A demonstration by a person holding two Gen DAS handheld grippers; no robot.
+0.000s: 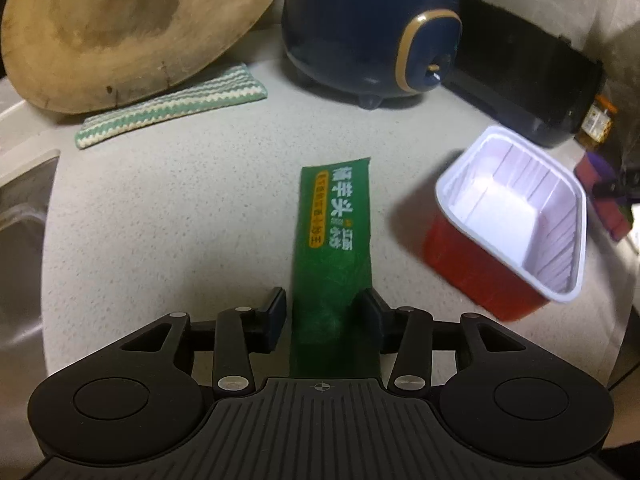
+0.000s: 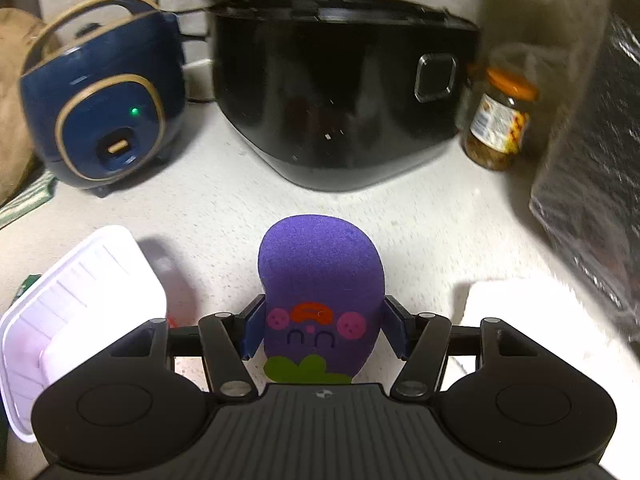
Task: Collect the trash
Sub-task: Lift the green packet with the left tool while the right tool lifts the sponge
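Note:
My left gripper is shut on a flat green snack wrapper with white lettering, which sticks out forward over the grey counter. A red tub with a white inside stands to its right; it also shows in the right wrist view at the left. My right gripper is shut on a purple eggplant-shaped sponge with a drawn face, held above the counter.
A blue rice cooker, a black cooker, a jar with an orange lid, a round wooden board, a striped cloth, a sink at left, a white cloth.

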